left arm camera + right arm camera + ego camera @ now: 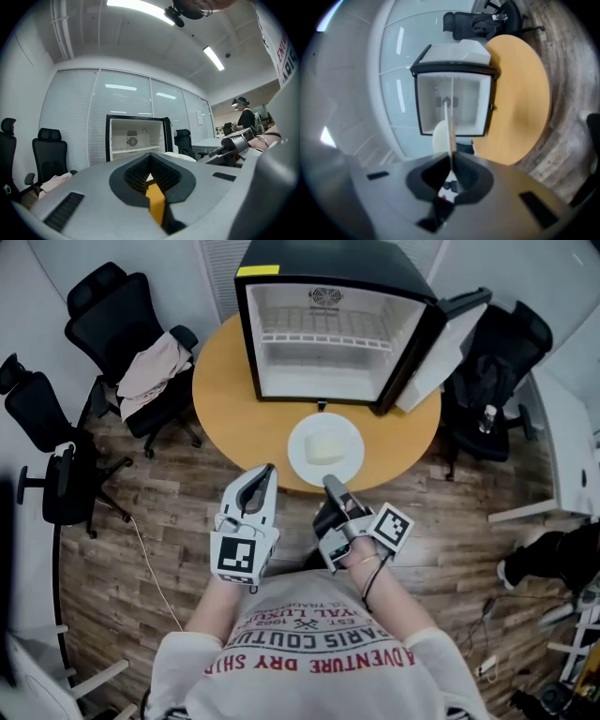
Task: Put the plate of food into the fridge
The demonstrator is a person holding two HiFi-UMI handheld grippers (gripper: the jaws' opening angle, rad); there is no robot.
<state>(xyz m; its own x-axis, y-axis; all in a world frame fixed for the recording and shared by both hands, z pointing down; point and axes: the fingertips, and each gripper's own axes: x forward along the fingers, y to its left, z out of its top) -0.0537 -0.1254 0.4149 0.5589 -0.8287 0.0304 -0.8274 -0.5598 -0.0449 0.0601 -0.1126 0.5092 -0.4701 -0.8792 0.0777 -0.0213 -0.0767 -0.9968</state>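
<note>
A white plate point(324, 448) with a pale block of food sits at the near edge of the round wooden table point(234, 418). Behind it stands a small black fridge point(323, 334), empty, its door point(441, 348) swung open to the right. My left gripper point(268, 471) hovers just off the table's near edge, left of the plate, jaws shut on nothing. My right gripper point(330, 484) is shut and empty, its tip close below the plate's near rim. The right gripper view is rolled sideways and shows the fridge point(452, 101), the plate point(439, 138) and the table point(520, 98). The left gripper view looks level at the fridge point(136, 138).
Black office chairs point(122, 324) stand to the left, one draped with a pinkish garment point(150, 371). Another chair with a dark bag point(492, 381) is behind the open door. A cable point(150, 568) lies on the wood floor. A person point(243, 115) stands far off.
</note>
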